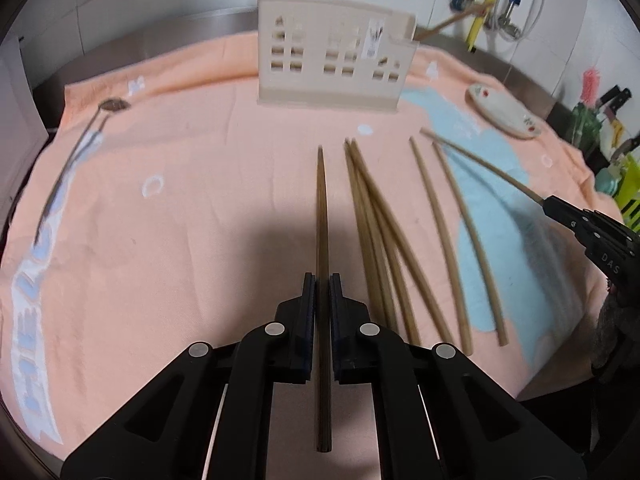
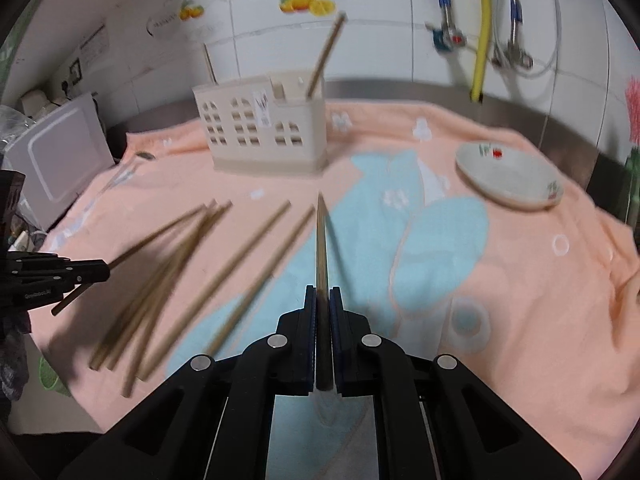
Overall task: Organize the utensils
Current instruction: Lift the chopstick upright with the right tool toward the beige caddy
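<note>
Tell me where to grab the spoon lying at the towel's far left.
Grip the spoon mid-handle, coming straight down from above, jaws across the handle. It lies flat on the towel, thin and long, its bowl toward the holder side; the handle offers the narrowest straight section.

loose chopsticks left of the right jaws are motion-smeared, so count & overlaps unclear. spoon far left of the left jaws is a blurred streak. knives far right of them are cut by the frame edge.
</note>
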